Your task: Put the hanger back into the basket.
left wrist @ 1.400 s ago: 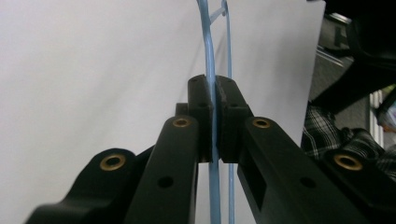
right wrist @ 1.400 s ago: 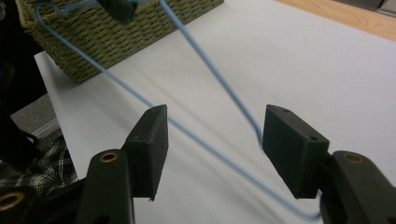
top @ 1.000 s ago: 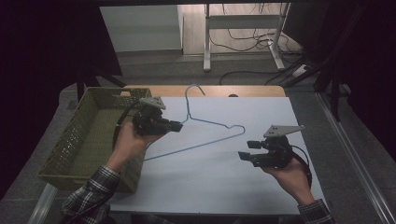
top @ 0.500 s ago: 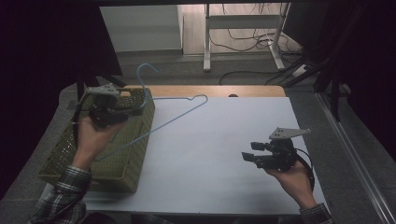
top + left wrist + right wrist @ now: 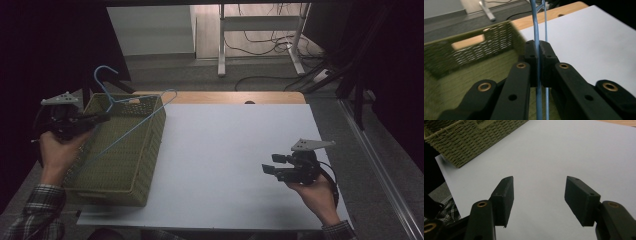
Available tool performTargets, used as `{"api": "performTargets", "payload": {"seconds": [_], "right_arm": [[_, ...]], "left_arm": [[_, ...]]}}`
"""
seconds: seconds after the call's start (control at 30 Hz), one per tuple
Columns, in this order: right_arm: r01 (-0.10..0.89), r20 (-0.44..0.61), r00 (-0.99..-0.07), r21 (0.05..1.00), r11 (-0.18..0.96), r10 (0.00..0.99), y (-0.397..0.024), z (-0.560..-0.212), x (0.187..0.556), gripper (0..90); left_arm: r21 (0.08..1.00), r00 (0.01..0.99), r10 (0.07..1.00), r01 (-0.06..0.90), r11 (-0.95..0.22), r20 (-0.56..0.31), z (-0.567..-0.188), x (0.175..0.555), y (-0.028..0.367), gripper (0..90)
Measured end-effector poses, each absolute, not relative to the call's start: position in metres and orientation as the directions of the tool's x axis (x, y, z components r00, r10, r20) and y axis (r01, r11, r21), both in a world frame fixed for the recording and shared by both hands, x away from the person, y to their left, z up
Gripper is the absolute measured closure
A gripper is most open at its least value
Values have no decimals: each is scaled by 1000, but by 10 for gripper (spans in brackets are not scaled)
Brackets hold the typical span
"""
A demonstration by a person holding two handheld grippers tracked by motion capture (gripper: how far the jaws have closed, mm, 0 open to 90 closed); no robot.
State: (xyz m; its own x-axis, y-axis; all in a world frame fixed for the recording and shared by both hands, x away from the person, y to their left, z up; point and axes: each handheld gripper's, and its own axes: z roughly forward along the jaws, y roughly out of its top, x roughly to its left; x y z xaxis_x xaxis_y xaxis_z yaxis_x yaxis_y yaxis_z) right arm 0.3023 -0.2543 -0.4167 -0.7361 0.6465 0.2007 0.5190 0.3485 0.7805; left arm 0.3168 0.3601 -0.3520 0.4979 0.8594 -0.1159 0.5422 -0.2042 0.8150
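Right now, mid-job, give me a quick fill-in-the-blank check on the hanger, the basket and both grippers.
1. The left gripper is shut on the blue ____.
2. The hanger hangs above the green woven ____.
3. The right gripper, above the white table, is ____ and holds nothing.

Missing words: hanger; basket; open

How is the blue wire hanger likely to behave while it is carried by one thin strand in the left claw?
The blue wire hanger probably keeps its shape: it spans above the basket without drooping. Being thin wire, it looks light. Pinched on one strand by the left claw, it may pivot or swing, since round wire offers little grip.
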Motion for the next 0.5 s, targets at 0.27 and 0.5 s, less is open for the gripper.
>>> {"api": "performTargets", "payload": {"seconds": [0.27, 0.5], "right_arm": [[532, 204, -727, 771, 350, 656, -255, -421, 304, 405], [535, 202, -726, 766, 356, 658, -254, -424, 305, 406]], "left_arm": [[820, 437, 891, 551, -158, -122, -374, 310, 394, 870], [819, 426, 898, 551, -161, -110, -393, 316, 410, 870]]}}
